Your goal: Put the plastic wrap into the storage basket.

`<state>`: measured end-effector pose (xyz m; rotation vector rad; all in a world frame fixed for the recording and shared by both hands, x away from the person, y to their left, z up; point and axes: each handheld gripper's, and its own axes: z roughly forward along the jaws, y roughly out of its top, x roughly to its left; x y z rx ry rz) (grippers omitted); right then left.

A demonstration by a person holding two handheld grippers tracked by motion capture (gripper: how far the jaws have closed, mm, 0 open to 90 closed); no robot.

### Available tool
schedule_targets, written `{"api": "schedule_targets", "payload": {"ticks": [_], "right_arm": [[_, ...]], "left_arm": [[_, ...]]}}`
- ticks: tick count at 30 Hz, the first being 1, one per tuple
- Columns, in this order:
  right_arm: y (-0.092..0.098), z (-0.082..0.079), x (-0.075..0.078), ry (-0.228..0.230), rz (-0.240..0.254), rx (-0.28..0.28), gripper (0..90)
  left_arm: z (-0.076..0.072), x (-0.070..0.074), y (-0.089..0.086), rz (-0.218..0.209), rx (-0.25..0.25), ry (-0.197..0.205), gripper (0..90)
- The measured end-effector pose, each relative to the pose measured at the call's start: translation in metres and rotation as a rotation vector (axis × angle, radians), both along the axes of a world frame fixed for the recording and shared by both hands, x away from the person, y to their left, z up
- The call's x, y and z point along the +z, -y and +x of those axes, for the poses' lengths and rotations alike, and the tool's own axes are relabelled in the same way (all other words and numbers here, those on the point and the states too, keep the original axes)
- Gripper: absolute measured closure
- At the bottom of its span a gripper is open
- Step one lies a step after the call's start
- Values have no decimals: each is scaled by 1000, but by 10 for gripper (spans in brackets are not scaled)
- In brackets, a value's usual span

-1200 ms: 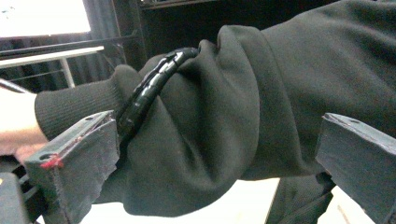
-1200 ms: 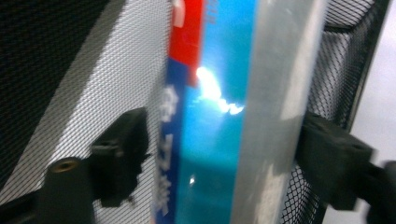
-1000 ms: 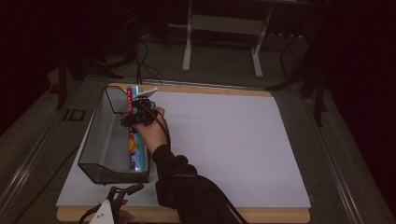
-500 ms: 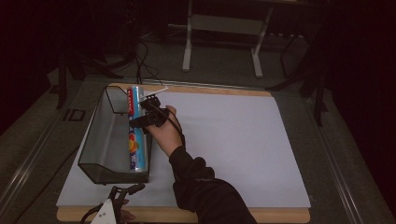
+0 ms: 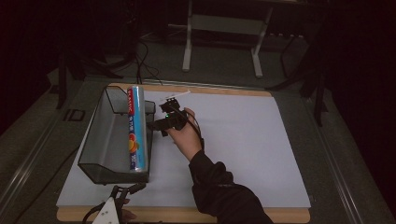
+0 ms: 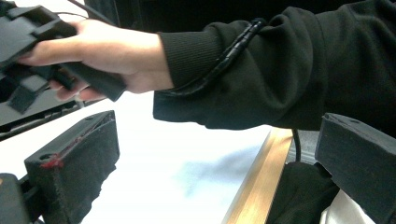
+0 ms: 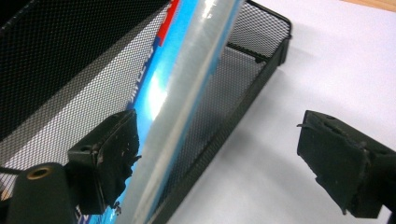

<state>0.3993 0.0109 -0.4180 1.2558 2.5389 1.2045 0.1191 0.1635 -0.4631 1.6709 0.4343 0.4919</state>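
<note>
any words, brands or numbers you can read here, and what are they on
None can be read.
Blue roll in the mesh basket: red lettering along its length and an orange picture in the high view, too small to make out.
Same roll in the right gripper view: lettering blurred, cut off.

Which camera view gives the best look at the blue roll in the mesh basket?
The high view: it shows the whole blue roll lying lengthwise along the right wall of the mesh basket. The right gripper view is closer, with sharper print, but shows just a stretch of the roll beside one jaw.
</note>
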Motion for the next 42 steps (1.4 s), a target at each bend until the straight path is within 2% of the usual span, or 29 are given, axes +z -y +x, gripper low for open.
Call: {"api": "schedule_targets", "payload": {"ticks": [14, 19, 21, 25, 32, 42], "right_arm": [[56, -14, 0, 25, 21, -23, 130], [73, -20, -2, 34, 3, -17, 130], [80, -23, -4, 34, 13, -18, 130], [95, -29, -7, 57, 0, -21, 133], [119, -39, -12, 61, -14, -22, 133], [148, -50, -22, 51, -6, -46, 132]], "left_arm": [[1, -1, 3, 8, 4, -3, 6], [1, -1, 3, 13, 3, -3, 6], [1, -1, 4, 14, 4, -2, 6], [1, -2, 4, 19, 8, -3, 7], [2, -2, 4, 18, 9, -7, 6], [3, -2, 5, 20, 10, -10, 6]]}}
